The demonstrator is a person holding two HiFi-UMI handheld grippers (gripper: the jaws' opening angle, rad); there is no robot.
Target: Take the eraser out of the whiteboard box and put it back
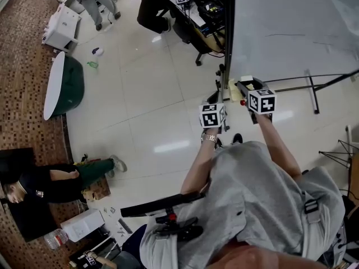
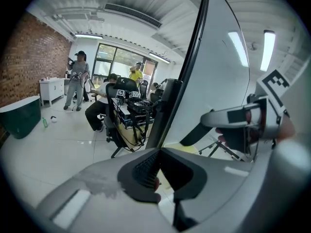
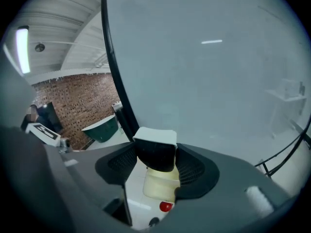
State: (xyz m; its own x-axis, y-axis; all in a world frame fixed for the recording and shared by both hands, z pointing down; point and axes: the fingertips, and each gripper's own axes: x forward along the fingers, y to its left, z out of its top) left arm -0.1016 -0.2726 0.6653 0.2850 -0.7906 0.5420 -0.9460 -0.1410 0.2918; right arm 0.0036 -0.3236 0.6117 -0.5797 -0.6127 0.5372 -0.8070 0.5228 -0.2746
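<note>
The eraser (image 3: 155, 149), black with a white top, sits between the pads of my right gripper (image 3: 155, 155), which is shut on it and holds it up in front of the whiteboard (image 3: 209, 57). Just below it is the pale yellow whiteboard box (image 3: 158, 186), with a red marker cap (image 3: 165, 206) at its lower edge. In the head view the right gripper (image 1: 247, 86) is at the board's left edge beside the box (image 1: 231, 89). My left gripper (image 1: 219, 98) hangs just left of it. Its jaws (image 2: 159, 171) stand slightly apart with nothing in them, and the box (image 2: 182, 148) lies beyond.
The whiteboard's stand legs (image 1: 311, 88) spread over the tiled floor at right. A desk with cables and a seated person (image 1: 154, 4) lies behind the board's left edge. A green tub (image 1: 70, 86) and a person sitting on the floor (image 1: 50, 186) are at left.
</note>
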